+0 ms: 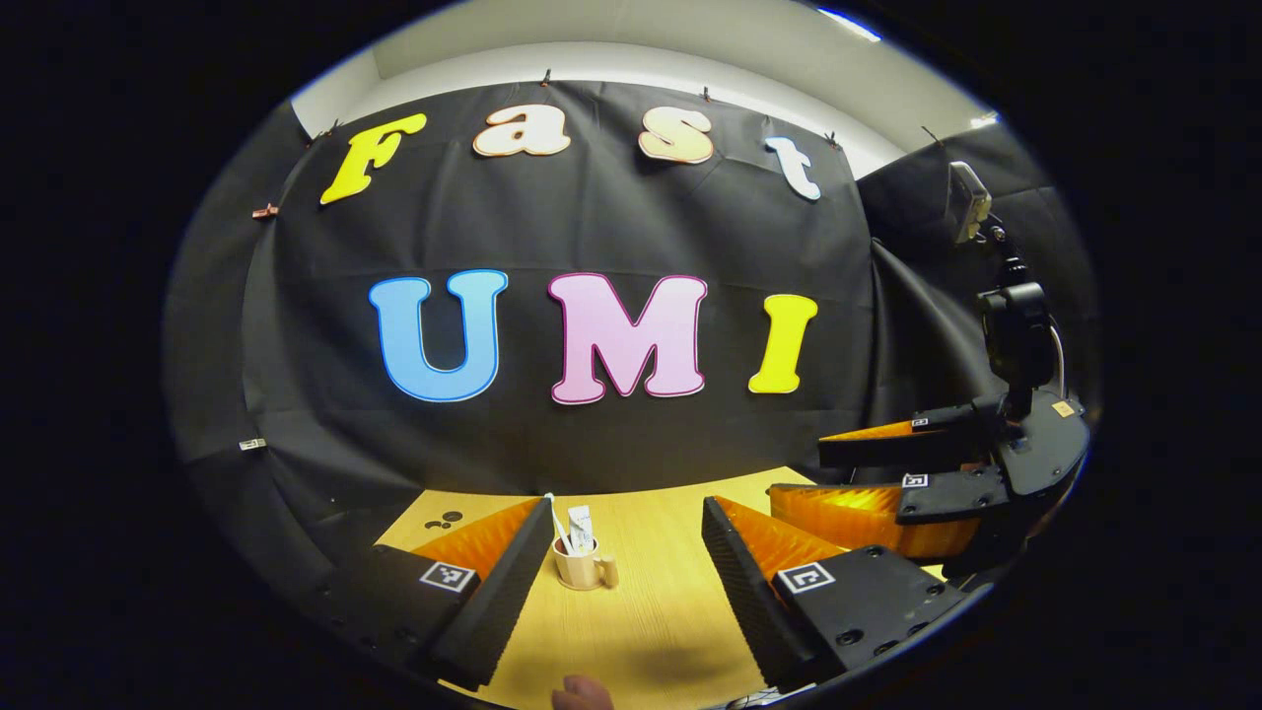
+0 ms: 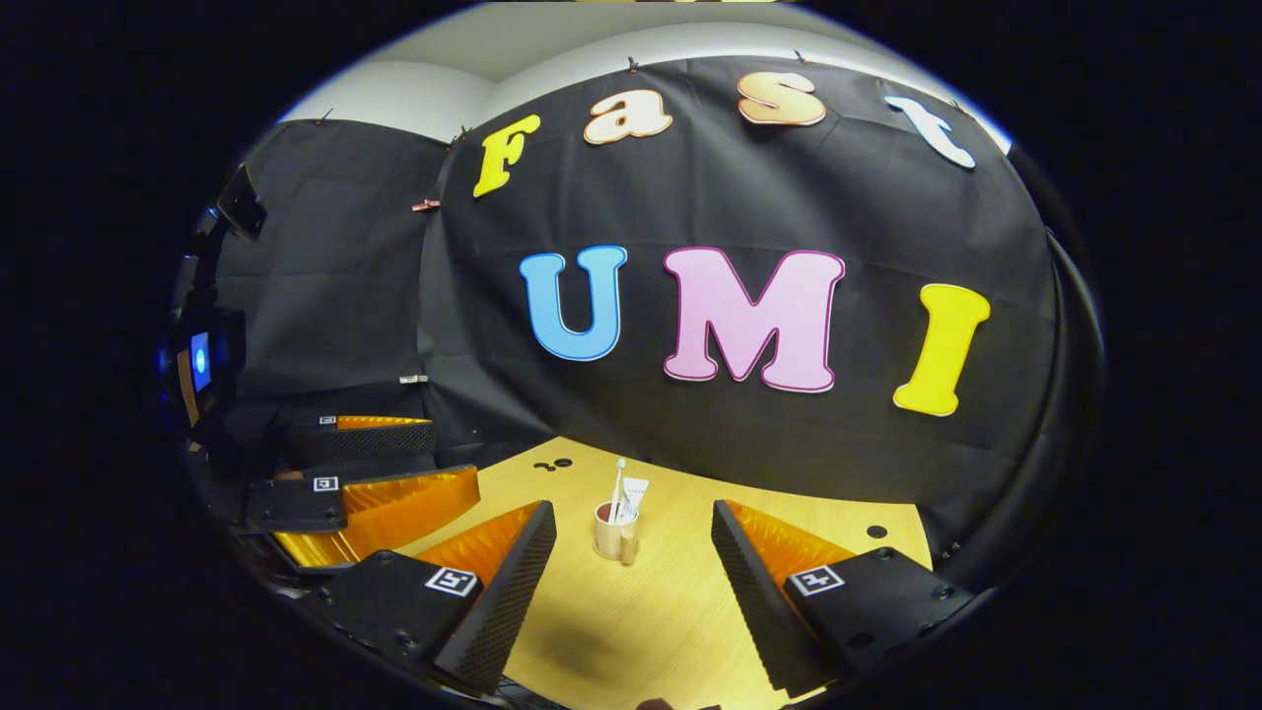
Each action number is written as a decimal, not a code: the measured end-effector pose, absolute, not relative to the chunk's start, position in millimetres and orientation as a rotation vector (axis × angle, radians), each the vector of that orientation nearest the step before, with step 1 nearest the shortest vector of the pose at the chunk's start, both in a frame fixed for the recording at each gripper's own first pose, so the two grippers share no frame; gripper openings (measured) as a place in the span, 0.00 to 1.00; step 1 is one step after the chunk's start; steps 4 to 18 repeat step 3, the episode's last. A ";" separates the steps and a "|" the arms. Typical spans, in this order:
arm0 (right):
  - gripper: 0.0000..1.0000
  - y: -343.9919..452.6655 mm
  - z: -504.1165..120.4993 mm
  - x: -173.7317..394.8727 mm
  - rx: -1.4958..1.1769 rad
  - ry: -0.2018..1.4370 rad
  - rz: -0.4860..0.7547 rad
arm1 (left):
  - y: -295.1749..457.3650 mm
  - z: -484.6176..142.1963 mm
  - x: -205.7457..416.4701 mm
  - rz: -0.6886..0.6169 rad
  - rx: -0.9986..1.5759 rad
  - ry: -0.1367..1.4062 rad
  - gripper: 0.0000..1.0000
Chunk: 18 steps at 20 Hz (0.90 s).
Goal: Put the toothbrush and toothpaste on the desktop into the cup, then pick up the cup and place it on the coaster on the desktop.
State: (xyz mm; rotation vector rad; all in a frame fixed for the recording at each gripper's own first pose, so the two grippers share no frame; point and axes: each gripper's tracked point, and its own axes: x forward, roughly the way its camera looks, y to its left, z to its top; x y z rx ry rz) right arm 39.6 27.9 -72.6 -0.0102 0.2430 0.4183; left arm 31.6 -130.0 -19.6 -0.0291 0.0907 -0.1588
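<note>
A beige cup (image 1: 582, 570) with a side handle stands upright on the wooden table (image 1: 651, 631). A toothbrush (image 1: 560, 528) and a white toothpaste tube (image 1: 582, 528) stick up out of it. My left gripper (image 1: 627, 513) is open, held back from the cup, which shows in the gap nearer the left finger. In the right gripper view the cup (image 2: 616, 540) holds the toothbrush (image 2: 618, 481) and tube (image 2: 633, 496). My right gripper (image 2: 632, 515) is open and also well short of it. Each gripper shows beside the other: right gripper (image 1: 801, 475), left gripper (image 2: 454, 459).
The black cloth wall closes the table's far side just behind the cup. Small dark holes (image 1: 446, 518) mark the table's far left, and another hole (image 2: 876, 532) the far right. A fingertip (image 1: 582, 693) shows at the near edge.
</note>
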 end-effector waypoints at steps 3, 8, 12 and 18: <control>0.97 35.2 -64.4 35.3 0.022 0.212 0.445 | -134.2 -19.8 34.9 -0.169 -0.040 0.102 0.96; 0.97 35.2 -64.4 35.3 0.022 0.212 0.445 | -134.2 -19.8 34.9 -0.169 -0.040 0.102 0.96; 0.97 35.2 -64.4 35.3 0.022 0.212 0.445 | -134.2 -19.8 34.9 -0.169 -0.040 0.102 0.96; 0.97 35.2 -64.4 35.3 0.022 0.212 0.445 | -134.2 -19.8 34.9 -0.169 -0.040 0.102 0.96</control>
